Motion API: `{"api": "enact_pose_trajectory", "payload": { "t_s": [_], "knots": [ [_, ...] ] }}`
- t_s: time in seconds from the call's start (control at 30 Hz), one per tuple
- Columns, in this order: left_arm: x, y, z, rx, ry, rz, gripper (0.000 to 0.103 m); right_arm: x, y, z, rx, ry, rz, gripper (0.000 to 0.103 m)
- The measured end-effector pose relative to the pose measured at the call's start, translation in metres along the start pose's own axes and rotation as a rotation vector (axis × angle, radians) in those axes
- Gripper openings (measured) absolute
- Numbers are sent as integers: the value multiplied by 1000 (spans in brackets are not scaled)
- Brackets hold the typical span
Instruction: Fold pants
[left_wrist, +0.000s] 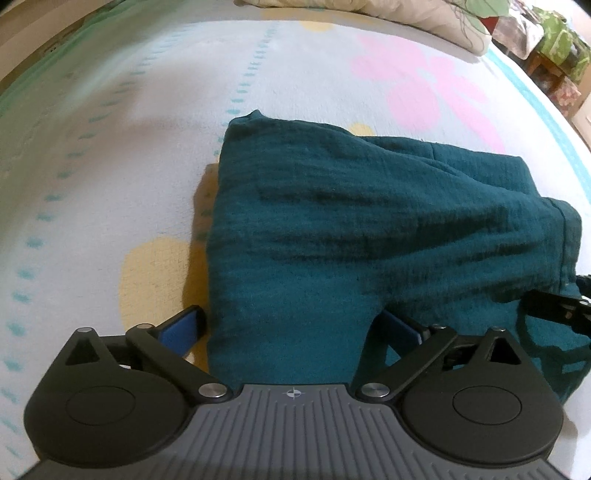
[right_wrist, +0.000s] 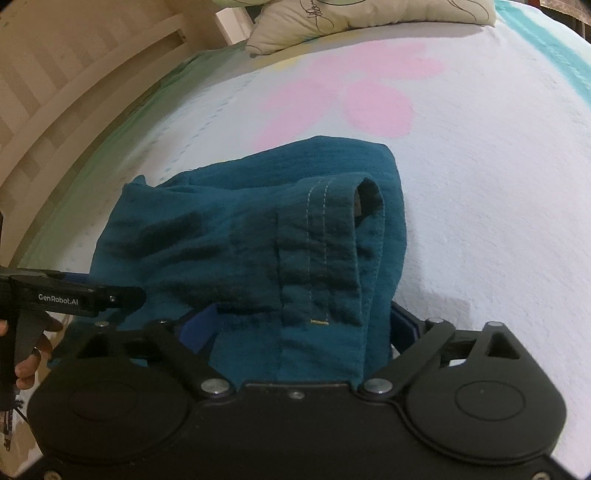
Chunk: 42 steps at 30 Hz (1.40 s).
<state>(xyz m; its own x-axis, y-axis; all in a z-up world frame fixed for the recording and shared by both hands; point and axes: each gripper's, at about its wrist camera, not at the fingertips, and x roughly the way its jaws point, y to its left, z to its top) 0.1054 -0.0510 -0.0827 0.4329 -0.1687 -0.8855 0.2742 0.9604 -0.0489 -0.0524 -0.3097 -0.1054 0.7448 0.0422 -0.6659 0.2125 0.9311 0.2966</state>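
Observation:
The teal pants (left_wrist: 351, 221) lie folded in a thick bundle on the bedspread (left_wrist: 110, 166). My left gripper (left_wrist: 291, 328) stands wide open, its blue pads on either side of the bundle's near left edge, with cloth lying between the jaws. My right gripper (right_wrist: 303, 328) is also wide open around the near edge of the pants (right_wrist: 258, 236), where a stitched hem or waistband (right_wrist: 317, 251) folds over. The right gripper shows at the right edge of the left wrist view (left_wrist: 557, 314), and the left gripper at the left edge of the right wrist view (right_wrist: 74, 295).
The white bedspread has pink (left_wrist: 424, 85) and yellow (left_wrist: 155, 280) flower prints. Pillows (right_wrist: 351, 18) lie at the head of the bed. A wooden bed frame (right_wrist: 74, 81) runs along the left. Furniture (left_wrist: 554, 55) stands beyond the bed's far right.

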Motion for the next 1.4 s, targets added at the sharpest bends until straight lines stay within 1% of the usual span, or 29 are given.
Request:
{"api": "enact_pose_trajectory", "payload": {
  "t_s": [0.23, 0.33, 0.4, 0.43, 0.47, 0.5, 0.53, 0.57, 0.6, 0.63, 0.67, 0.7, 0.73, 0.77, 0.83, 0.93, 1.0, 1.1, 1.2, 1.27, 1.33, 1.37, 1.4],
  "knots": [
    [-3, 7, 1, -21, -1, -30, 102, 3, -6, 8, 25, -19, 47, 96],
    [-3, 11, 2, -39, -12, -45, 102, 6, -7, 13, 25, -29, 64, 93],
    [-3, 12, 3, -45, -18, -47, 101, 5, -9, 14, 18, -34, 57, 78],
    [-3, 12, 3, -44, -23, -45, 101, 5, -10, 15, 18, -36, 52, 74],
    [-4, 11, 3, -41, -34, -44, 96, 4, -12, 15, 24, -35, 58, 64],
    [-6, 10, 2, -36, -51, -43, 84, 3, -15, 16, 35, -32, 69, 54],
    [-9, 9, 1, -30, -73, -41, 75, 2, -18, 16, 51, -26, 86, 50],
    [-12, 8, 0, -27, -96, -30, 56, 0, -19, 15, 60, -25, 97, 44],
    [-15, 6, 0, -29, -110, -28, 42, -1, -17, 14, 59, -26, 102, 39],
    [-17, 5, -1, -31, -117, -35, 35, -3, -12, 13, 46, -30, 102, 36],
    [-21, 3, -3, -25, -134, -17, 23, -6, -7, 13, 26, -37, 95, 33],
    [-25, 1, -4, -9, -153, 12, 16, -10, 0, 12, -1, -47, 84, 32],
    [-30, -3, -6, 11, -174, 28, 14, -15, 7, 13, -30, -60, 79, 32],
    [-37, -7, -9, 27, -203, 38, 12, -20, 10, 14, -42, -72, 83, 31],
    [-49, -13, -11, 56, -251, 48, 11, -31, 14, 21, -41, -100, 95, 30],
    [-63, -21, -1, 88, -296, 33, 11, -45, 15, 37, -52, -150, 93, 30],
    [-65, -27, 17, 115, -319, 17, 11, -49, 15, 50, -65, -187, 73, 30],
    [-64, -34, 52, 113, -324, -16, 11, -49, 7, 75, -55, -241, 52, 30],
    [-53, -35, 76, 75, -305, -38, 10, -39, -10, 98, -38, -235, 66, 30],
    [-40, -32, 85, 42, -278, -31, 10, -25, -21, 108, -32, -212, 65, 31],
    [-19, -28, 89, 31, -205, -14, 11, -4, -37, 113, 1, -159, 25, 38],
    [-5, -24, 87, 10, -159, 9, 14, 8, -48, 114, 41, -121, -14, 48],
    [9, -21, 86, 0, -112, 36, 14, 19, -59, 113, 78, -82, -49, 49]
  ]
}}
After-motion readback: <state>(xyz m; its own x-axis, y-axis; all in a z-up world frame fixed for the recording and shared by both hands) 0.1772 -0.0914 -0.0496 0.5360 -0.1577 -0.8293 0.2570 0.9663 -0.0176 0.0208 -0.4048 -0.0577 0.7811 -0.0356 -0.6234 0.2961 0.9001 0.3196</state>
